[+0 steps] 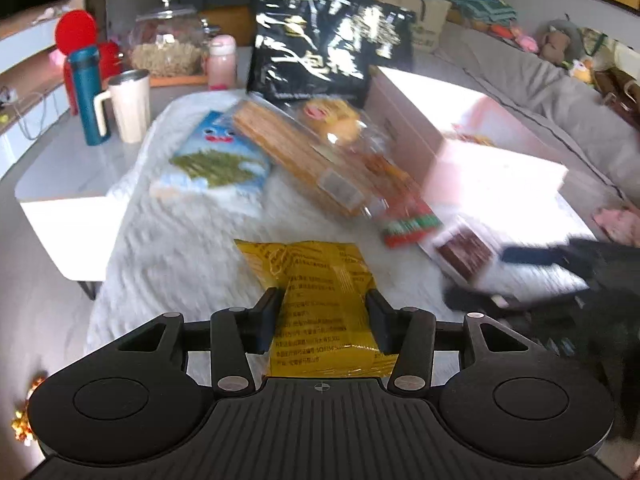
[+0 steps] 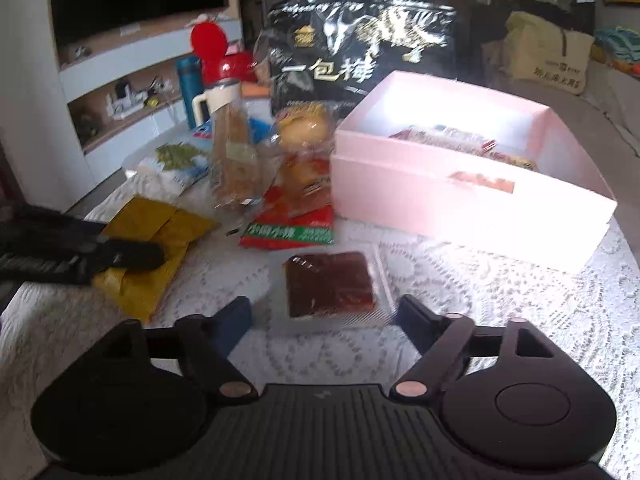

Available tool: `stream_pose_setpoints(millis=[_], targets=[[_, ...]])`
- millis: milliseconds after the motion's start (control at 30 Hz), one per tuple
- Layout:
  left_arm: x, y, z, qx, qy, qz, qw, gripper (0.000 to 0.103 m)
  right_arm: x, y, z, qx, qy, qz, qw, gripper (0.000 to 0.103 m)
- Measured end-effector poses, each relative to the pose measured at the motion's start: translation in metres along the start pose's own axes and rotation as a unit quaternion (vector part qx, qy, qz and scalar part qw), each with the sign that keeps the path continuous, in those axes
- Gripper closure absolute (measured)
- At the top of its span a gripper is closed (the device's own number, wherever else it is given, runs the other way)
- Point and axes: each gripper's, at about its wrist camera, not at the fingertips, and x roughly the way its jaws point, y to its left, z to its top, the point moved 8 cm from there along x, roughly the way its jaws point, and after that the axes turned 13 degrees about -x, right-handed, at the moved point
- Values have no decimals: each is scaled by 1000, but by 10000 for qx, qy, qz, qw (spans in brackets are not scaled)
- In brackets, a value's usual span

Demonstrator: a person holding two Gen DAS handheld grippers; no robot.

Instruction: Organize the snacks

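A yellow snack packet [image 1: 316,280] lies on the white lace cloth [image 2: 480,300], and my left gripper [image 1: 325,312] is shut on its near end, both pads against its sides. The right wrist view shows that gripper [image 2: 120,256] low on the left, over the creased yellow packet [image 2: 160,232]. My right gripper [image 2: 324,312] stands open, apart from a clear-wrapped dark red snack [image 2: 332,284] lying just beyond its fingertips. A pink open box [image 2: 460,208] with several packets inside sits to the right.
More snacks lie behind: a large black bag [image 1: 320,40], a blue seaweed pack [image 1: 216,160], a long biscuit pack [image 1: 296,152], a bun pack [image 2: 304,132], a red-green pack [image 2: 292,228]. A white mug [image 1: 128,104], teal bottle [image 1: 86,96] and glass jar [image 1: 168,40] stand far left; a grey sofa [image 1: 540,80] runs along the right.
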Motion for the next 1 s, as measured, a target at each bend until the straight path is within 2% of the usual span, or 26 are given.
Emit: stream_pose_setpoints(millis=[100,167,233,300,400,467,500,533,600,667,733,800,900,933,1000], targets=[[-5,-11,-10,37,56,-197,9998,51,2,0,2,-70,99,35,9999,19],[-5,-17,-14,23,120,-325,9994,51,3,-6,5,105,111,97,9998,20],[-6,-22,-18,78,103,-316,9994,51,2,-13,6,231,165,86,9996,26],[-7,-24,-20,60,91,-341,9994,51,-3,-19,3,5,357,-240,9991,26],[-6,-23,-20,-114,31,-342,9993,51,-19,-33,-9,-439,418,-792,9950,26],[-5,-22,-18,-170,-45,-244,9995,51,-28,-45,-15,-522,477,-1305,9889,26],[-5,-23,-18,-154,-84,-183,9997,51,-31,-50,-17,-433,490,-1396,9880,26],[-4,-23,-18,-135,-105,-149,9997,51,-34,-53,-17,-222,484,-1289,9902,26],[-5,-23,-19,-111,-126,-125,9998,51,-36,-53,-15,349,463,-780,9953,26],[-6,-22,-19,-130,-124,-125,9998,51,-31,-48,-11,895,532,-304,9941,28],[-7,-19,-19,-158,-117,-116,9997,51,-20,-40,-6,1204,665,-19,9905,31],[-9,-16,-19,-170,-132,-73,9997,51,-11,-30,1,1113,656,-213,9914,36],[-11,-9,-18,-208,-169,-5,9996,51,6,-17,14,909,647,-295,9933,39],[-12,-7,-17,-243,-180,11,9995,51,9,-15,17,829,633,-326,9940,44],[-13,-2,-16,-309,-188,24,9993,51,10,-8,23,586,585,-260,9962,46]])
